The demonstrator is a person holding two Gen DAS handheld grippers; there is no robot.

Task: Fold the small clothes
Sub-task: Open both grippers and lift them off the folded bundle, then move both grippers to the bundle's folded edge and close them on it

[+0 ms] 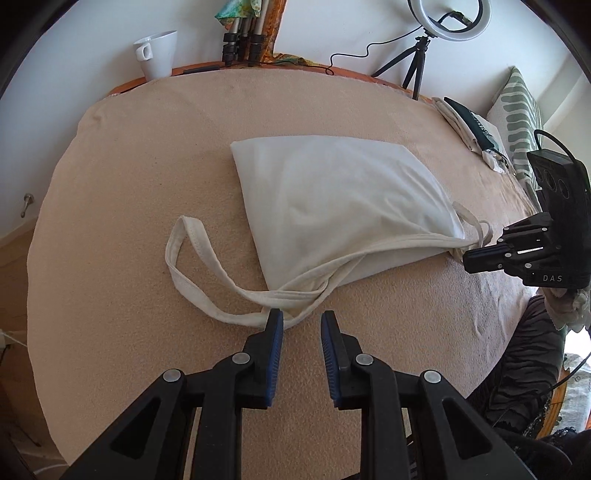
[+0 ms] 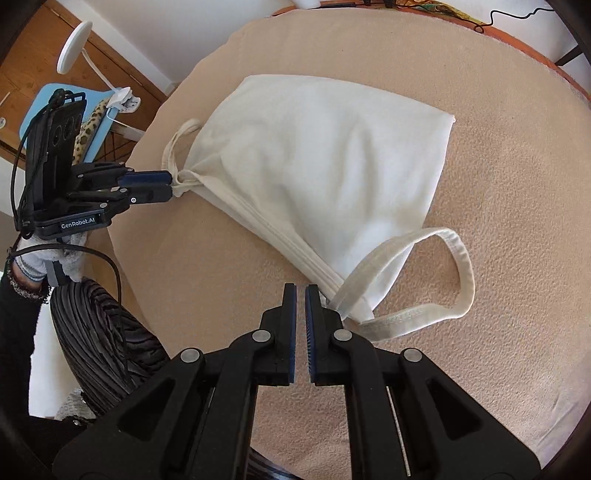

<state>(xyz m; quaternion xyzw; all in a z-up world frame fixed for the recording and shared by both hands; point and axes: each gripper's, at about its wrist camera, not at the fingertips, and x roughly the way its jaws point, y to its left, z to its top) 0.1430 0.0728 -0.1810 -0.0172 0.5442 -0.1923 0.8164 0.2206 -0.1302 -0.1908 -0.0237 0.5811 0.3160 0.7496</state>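
White ceramic cup (image 1: 157, 53): glossy, flared, standing at the far left edge of the surface.
Surface (image 1: 110, 192): covered in a peach cloth with a nubbly, towel-like pile.
Strap loop (image 1: 177, 258): a long, flat, off-white band with a stitched hem, lying open on the cloth to the left of the garment.
Left gripper (image 1: 301, 321): black, with ribbed blue pads; jaws spread apart, tips at the strap's near end, and no pad presses on it.
Garment: an off-white, soft cotton strappy top (image 1: 332, 199), folded into a rough, puffy trapezoid with gentle creases, lying mid-surface with both strap ends at its near edge.
Ring light (image 1: 450, 18): a white hoop on a small black tripod, far right.
Right gripper (image 1: 467, 256): jaws pressed almost together with no cloth seen between them, tips at the top's right corner.
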